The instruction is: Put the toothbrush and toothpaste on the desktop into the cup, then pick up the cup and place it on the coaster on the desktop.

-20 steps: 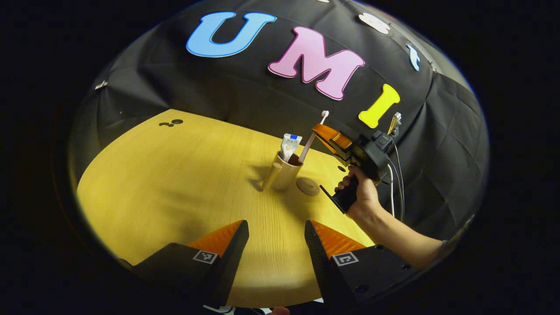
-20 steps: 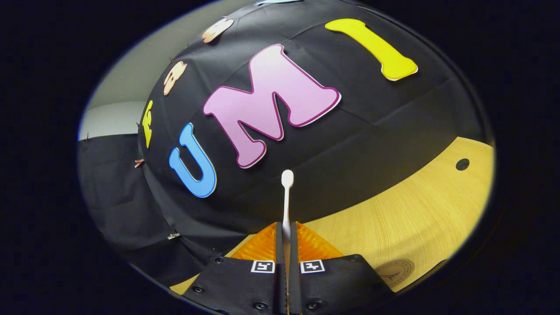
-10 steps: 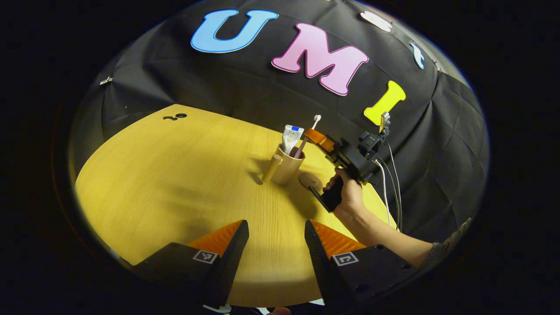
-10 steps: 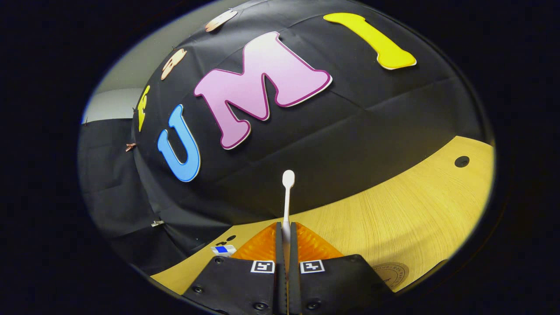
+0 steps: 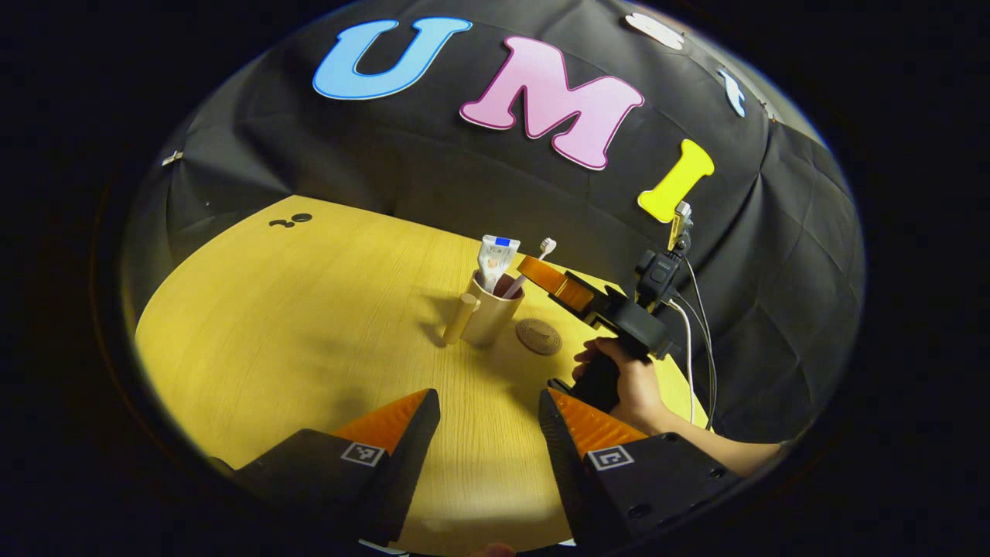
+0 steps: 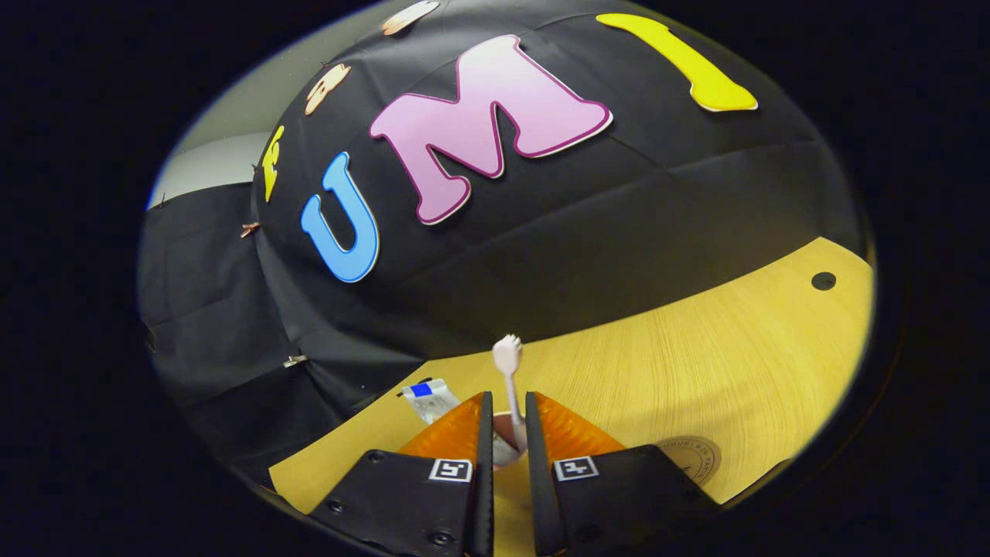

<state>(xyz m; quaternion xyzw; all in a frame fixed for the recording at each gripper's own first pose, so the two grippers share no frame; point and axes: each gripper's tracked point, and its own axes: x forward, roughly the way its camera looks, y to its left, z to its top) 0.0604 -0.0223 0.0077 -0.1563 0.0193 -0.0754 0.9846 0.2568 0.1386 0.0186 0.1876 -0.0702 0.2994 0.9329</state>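
Hovering nearest, low over the table's (image 5: 294, 325) near edge: left gripper (image 5: 489, 433), fingers spread wide, nothing between them, bare wood showing in the gap.

Next out, toward the table's right edge: a hand (image 5: 630, 383) holding the right gripper (image 5: 534, 272), which slopes up and toward the cup's mouth.

Right gripper (image 6: 504, 433), its own view: fingers parted a little, the toothbrush (image 6: 510, 387) standing in the gap. It leans near the right finger; whether it touches cannot be told. No pinch visible.

Coaster (image 5: 539, 336): round, brown, flat on the table, just right of the cup, nothing on it. Its edge also shows low right in the right gripper view (image 6: 692, 456).

Cup (image 5: 489, 313): tan, upright, handle (image 5: 460, 317) on its left side, standing mid-table toward the far edge, beside the coaster and off it.

Toothpaste (image 5: 493, 259): tube upright in the cup, flat end up; also seen (image 6: 429, 398) left of the right gripper's fingers.

Toothbrush (image 5: 530, 267): in the cup, leaning right, head above the rim.

Farthest: small dark holes (image 5: 290, 220) near the table's far left corner.
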